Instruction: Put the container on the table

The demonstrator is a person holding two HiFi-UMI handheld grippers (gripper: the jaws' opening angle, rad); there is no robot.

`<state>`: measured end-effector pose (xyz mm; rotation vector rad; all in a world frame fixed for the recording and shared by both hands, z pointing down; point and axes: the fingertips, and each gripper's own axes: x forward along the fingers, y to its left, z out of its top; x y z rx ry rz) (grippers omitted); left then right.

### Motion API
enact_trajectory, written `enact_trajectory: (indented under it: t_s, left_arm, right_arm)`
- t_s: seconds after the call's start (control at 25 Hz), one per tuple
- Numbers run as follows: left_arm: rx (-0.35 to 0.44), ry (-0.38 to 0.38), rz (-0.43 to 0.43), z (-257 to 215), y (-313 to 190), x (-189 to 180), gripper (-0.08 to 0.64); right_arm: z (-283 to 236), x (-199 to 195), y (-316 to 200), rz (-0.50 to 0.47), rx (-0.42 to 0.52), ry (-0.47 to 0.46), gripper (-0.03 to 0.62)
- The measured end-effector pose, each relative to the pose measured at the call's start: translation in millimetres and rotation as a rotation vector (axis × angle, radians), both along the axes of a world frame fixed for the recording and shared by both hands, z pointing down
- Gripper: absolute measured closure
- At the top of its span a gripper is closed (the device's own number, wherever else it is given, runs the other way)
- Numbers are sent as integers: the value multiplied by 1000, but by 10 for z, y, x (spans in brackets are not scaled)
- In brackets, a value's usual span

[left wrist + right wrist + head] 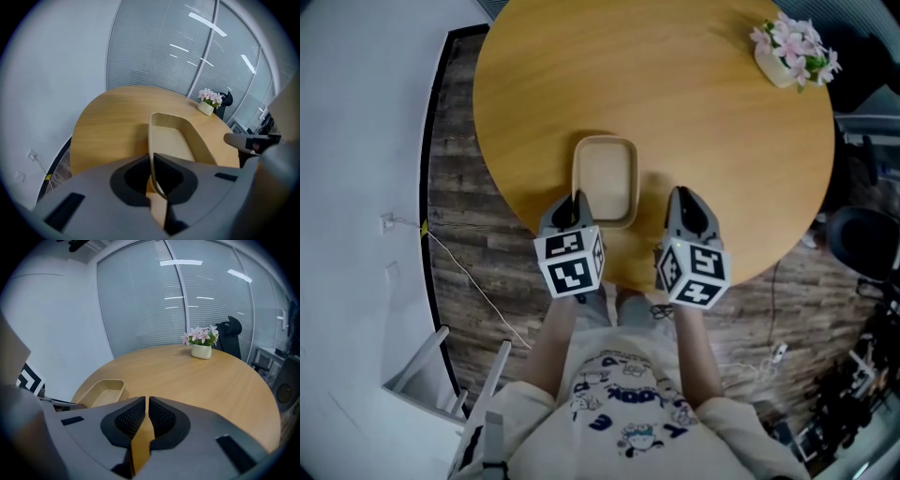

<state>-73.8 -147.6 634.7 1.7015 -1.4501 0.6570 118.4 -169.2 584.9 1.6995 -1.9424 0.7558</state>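
Office meeting room: glazed partition fitted with blinds, round wooden table, black office chair, potted flowers, plank flooring

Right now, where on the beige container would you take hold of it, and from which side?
Take the thin wall at the near-left corner of the container, coming from the person's side of the table, one jaw inside and one outside. It is an open, shallow tray with upright walls, so pinching a wall likely suits it better than spanning it. The left gripper is shut there.
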Motion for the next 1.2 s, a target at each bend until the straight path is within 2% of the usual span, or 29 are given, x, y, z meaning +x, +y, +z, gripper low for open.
enact_trajectory:
  t_s: [0.28,0.56,0.76,0.96,1.2]
  left_arm:
    - [-14,-28,16,139,48,-20,549]
    - [30,-26,3,124,-5,-49,548]
    - [63,-13,-4,-59,-23,-52,494]
    - [142,-9,-19,-425,-113,-94,494]
    - [287,2,-28,-1049,-267,-113,494]
  right_arm:
    - [118,-23,60,6,-19,-4,568]
    - [127,-20,83,14,-27,-6,568]
    - [-3,-21,63,20,-4,-5,568]
    - [-317,-51,-22,21,64,-10,568]
    - [-803,-58,-133,20,173,-26,568]
